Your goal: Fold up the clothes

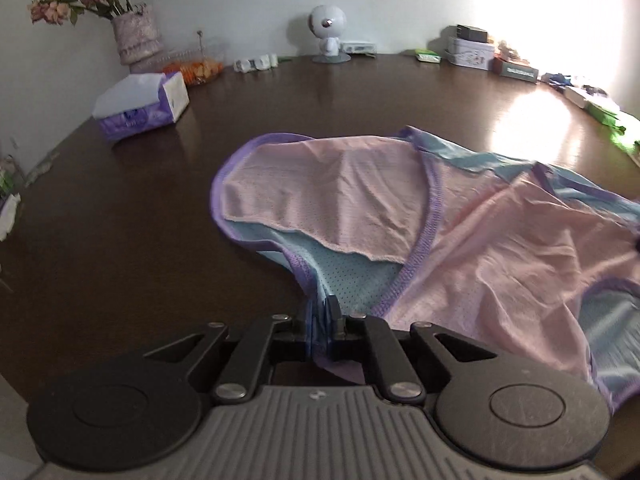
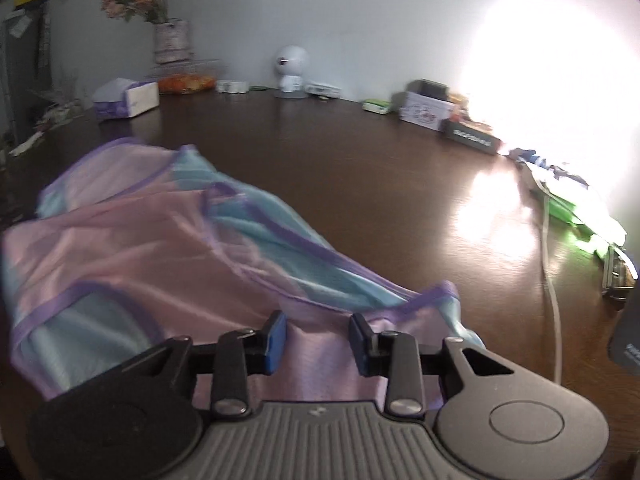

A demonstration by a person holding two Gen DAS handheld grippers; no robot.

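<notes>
A pink and light-blue mesh garment [image 1: 400, 216] with purple trim lies crumpled on the dark wooden table [image 1: 120, 220]. My left gripper [image 1: 326, 320] is shut on its near blue and purple edge, with cloth bunched between the pads. In the right wrist view the same garment [image 2: 160, 240] spreads to the left. My right gripper [image 2: 318, 336] is open, its blue-padded fingers [image 2: 276, 340] standing over the pink hem with cloth showing in the gap between them.
A tissue box [image 1: 140, 108], a vase of dried flowers [image 1: 134, 36], a snack basket [image 1: 192, 64] and a white round-headed figurine [image 1: 328, 32] stand along the back. Boxes [image 2: 428, 108], green packets [image 2: 580, 216] and a white cable [image 2: 550, 280] sit at the right.
</notes>
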